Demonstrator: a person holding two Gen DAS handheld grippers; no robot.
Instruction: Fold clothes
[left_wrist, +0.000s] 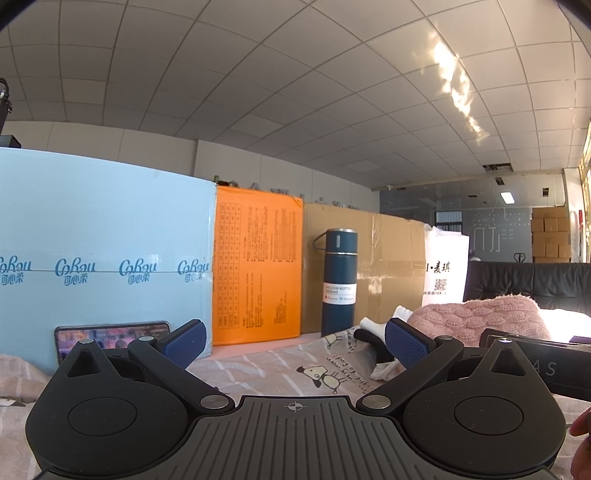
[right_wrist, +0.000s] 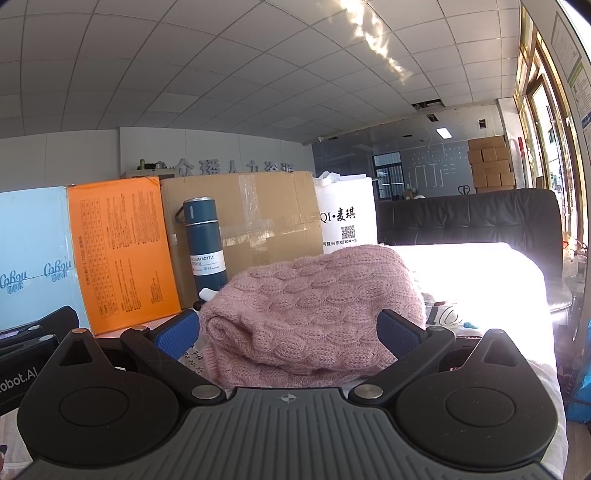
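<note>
A pink cable-knit sweater (right_wrist: 314, 306) lies folded in a thick bundle on a bedsheet printed with cartoon dogs (left_wrist: 280, 369). My right gripper (right_wrist: 291, 332) is open, its blue pads on either side of the sweater's near end, holding nothing. My left gripper (left_wrist: 295, 341) is open and empty over the sheet, left of the sweater (left_wrist: 476, 317). A small white and black garment (left_wrist: 376, 343) lies between its fingers, further off. The right gripper's body (left_wrist: 535, 358) shows at the right edge of the left wrist view.
Along the back stand a light blue box (left_wrist: 103, 258), an orange box (left_wrist: 258, 266), a cardboard box (left_wrist: 388, 258) and a white bag (left_wrist: 445, 269). A dark blue vacuum bottle (left_wrist: 338, 280) stands before the cardboard. A phone (left_wrist: 110, 336) leans on the blue box. A black sofa (right_wrist: 469, 218) is behind.
</note>
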